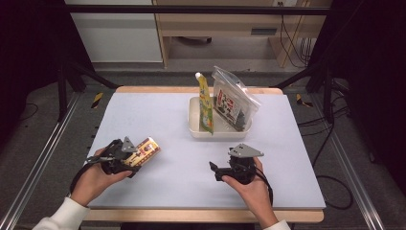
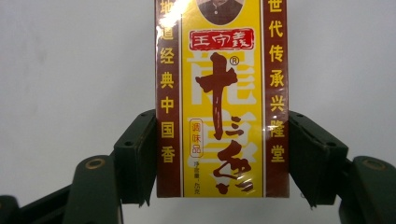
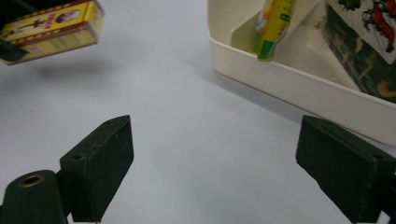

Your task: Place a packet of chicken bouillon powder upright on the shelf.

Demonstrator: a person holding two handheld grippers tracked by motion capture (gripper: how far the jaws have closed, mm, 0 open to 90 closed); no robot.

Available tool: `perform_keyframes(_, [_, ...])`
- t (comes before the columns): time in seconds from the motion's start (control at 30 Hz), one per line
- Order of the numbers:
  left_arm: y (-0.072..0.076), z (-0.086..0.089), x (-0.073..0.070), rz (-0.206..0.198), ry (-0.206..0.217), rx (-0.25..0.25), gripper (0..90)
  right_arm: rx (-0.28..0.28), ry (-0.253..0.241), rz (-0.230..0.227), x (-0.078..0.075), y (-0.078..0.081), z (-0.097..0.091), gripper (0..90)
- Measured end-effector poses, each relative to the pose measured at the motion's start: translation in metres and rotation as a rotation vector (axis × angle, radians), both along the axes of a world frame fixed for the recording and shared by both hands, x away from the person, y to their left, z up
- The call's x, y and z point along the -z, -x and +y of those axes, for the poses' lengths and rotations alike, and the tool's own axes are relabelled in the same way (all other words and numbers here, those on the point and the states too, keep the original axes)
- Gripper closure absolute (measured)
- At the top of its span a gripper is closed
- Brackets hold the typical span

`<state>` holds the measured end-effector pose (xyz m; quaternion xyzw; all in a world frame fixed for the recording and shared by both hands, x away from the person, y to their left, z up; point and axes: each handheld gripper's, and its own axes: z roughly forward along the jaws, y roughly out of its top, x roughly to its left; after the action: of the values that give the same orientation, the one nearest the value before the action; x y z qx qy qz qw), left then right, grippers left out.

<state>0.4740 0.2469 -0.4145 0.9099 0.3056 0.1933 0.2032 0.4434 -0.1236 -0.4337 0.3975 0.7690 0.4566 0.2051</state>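
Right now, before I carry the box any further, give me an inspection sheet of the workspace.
Surface: pale grey mat on a wood-edged table, flat.
Job's things: yellow and maroon seasoning box, off the mat; cream tray holding a yellow-green tube and a clear zip bag.
Clutter: nothing seen.
Grippers: left gripper shut on the box's long sides; right gripper open, holding nothing, low over the mat near the tray.
Cables: one trails from each gripper; more lie on the floor at right.
Surroundings: black frame posts, wooden furniture behind.
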Motion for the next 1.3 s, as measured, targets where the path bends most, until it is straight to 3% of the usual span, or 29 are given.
perform_keyframes(0.27, [-0.007,-0.049,-0.003,-0.066,0.072,0.113,32.4,-0.020,-0.002,0.020,-0.006,-0.008,0.001,15.8])
perform_keyframes(0.47, [-0.004,-0.070,-0.005,-0.136,0.096,0.173,32.4,-0.040,-0.001,0.052,-0.010,-0.013,0.000,21.9])
perform_keyframes(0.7, [0.002,-0.080,-0.008,-0.189,0.111,0.212,32.3,-0.079,0.004,0.065,-0.023,-0.014,0.005,27.6])
perform_keyframes(1.0, [0.010,-0.083,-0.017,-0.283,0.142,0.229,32.3,-0.118,-0.062,0.070,-0.046,-0.017,0.008,32.3])
perform_keyframes(1.3, [0.015,-0.089,-0.021,-0.329,0.152,0.249,32.3,-0.146,-0.074,0.065,-0.060,-0.017,0.013,34.1])
